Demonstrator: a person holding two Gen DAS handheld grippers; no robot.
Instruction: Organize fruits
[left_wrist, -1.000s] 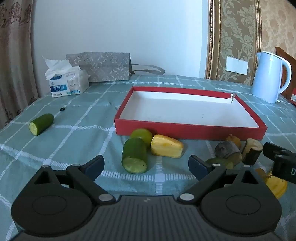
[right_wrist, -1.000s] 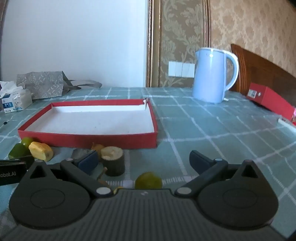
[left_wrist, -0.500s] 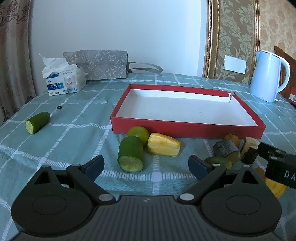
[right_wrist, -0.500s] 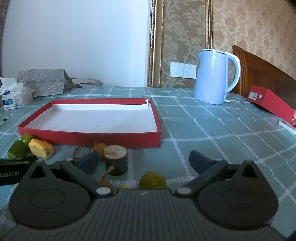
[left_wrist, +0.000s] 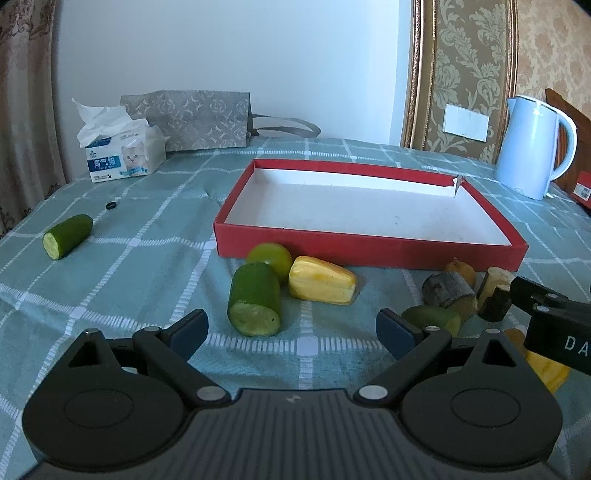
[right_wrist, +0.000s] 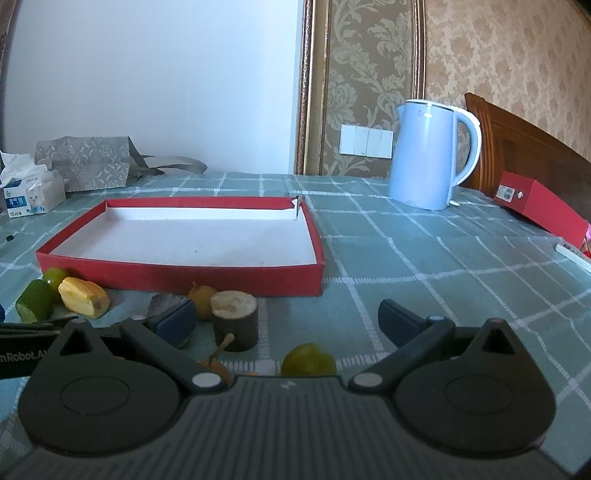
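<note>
An empty red tray (left_wrist: 369, 246) (right_wrist: 177, 275) lies on the checked cloth. In front of it lie a cucumber piece (left_wrist: 255, 299), a green lime (left_wrist: 269, 256) and a yellow fruit wedge (left_wrist: 321, 280). To the right sit a wood stub (right_wrist: 234, 319), a small yellow-brown fruit (right_wrist: 201, 295) and a green lime (right_wrist: 308, 362). Another cucumber piece (left_wrist: 66, 236) lies far left. My left gripper (left_wrist: 291, 328) is open, just short of the cucumber piece. My right gripper (right_wrist: 284, 321) is open over the lime and stub.
A pale blue kettle (right_wrist: 432, 155) stands at the back right, with a red box (right_wrist: 539, 206) beyond it. A tissue pack (left_wrist: 122, 151) and a grey paper bag (left_wrist: 192, 120) stand at the back left. A small black ring (left_wrist: 110, 205) lies near the far cucumber.
Both grippers have risen and drawn back a little, so the fruits sit lower and further ahead in both views. Both stay open and nothing on the cloth has moved.
</note>
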